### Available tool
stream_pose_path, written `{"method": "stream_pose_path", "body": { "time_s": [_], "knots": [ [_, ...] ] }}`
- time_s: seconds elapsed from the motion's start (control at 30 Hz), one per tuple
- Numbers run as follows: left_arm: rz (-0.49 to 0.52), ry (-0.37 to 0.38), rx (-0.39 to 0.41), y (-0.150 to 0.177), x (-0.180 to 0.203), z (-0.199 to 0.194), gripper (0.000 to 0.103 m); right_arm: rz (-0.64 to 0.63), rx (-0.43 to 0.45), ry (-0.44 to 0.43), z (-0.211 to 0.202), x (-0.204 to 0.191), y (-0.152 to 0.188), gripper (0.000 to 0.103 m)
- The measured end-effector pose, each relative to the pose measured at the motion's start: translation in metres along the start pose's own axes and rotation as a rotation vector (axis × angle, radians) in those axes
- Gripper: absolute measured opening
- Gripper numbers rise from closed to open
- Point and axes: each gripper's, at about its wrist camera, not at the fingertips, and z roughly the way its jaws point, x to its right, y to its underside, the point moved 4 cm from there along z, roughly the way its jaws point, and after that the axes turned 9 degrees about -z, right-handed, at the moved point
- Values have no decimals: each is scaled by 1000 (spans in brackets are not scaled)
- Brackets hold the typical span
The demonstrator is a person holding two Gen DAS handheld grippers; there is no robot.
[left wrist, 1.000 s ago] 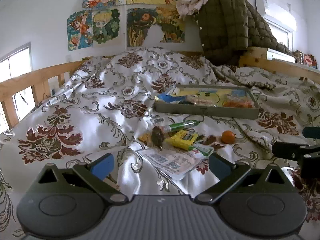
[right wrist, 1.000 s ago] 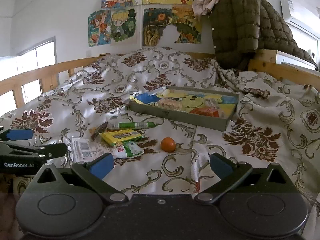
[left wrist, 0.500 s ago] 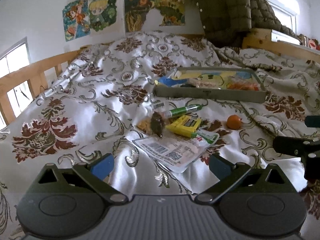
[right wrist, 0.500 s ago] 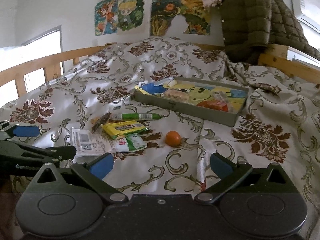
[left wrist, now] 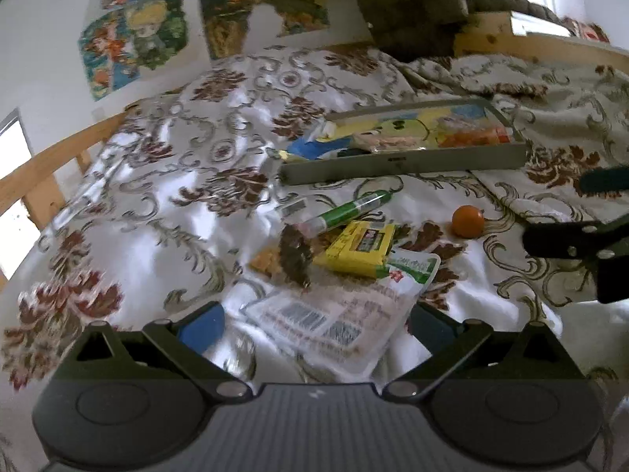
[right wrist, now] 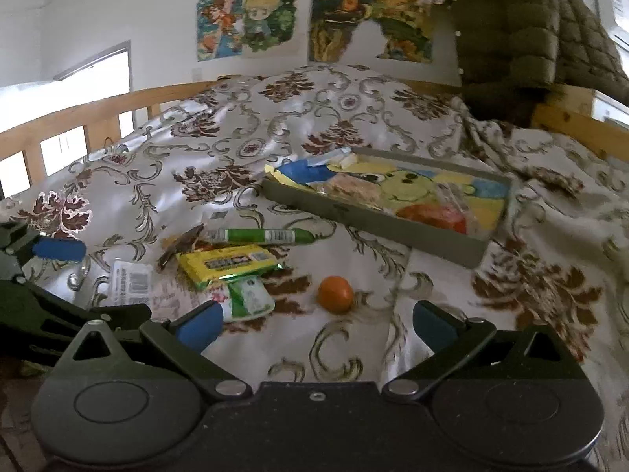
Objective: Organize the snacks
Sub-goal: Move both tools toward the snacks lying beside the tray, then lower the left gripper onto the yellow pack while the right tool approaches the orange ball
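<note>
Snacks lie loose on the bed quilt before a grey tray. Left gripper, released and empty, hovers over a flat white packet: light, crinkly, likely slippery, best pinched at an edge. Right gripper, also released, faces a small orange.

Tray: shallow grey rectangular tray with cartoon-printed floor, on the bedspread, holding a few wrapped snacks.
Stick: green-and-clear tube packet, lying flat near the tray.
Bar: yellow wrapped bar, overlapping the flat white barcode pouch.
Dark packet: small brown wrapper, beside the bar.
Fruit: small round orange, alone, apart from the pile.
</note>
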Motion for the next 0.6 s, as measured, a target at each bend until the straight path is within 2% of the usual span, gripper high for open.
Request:
{"method": "stream_pose_path", "body": {
  "time_s": [0.2, 0.37, 0.5, 0.6],
  "knots": [
    [89, 49, -78, -17, -1, 29, 103, -46, -5, -43, 32, 7, -3, 102],
    [118, 86, -73, -32, -2, 44, 103, -63, -9, -61, 52, 15, -3, 102],
    [195, 114, -61, -40, 9, 58, 103, -70, -30, -67, 69, 24, -1, 102],
    [260, 123, -86, -42, 20, 73, 103, -78, -57, -62, 79, 28, 4, 102]
  ]
}}
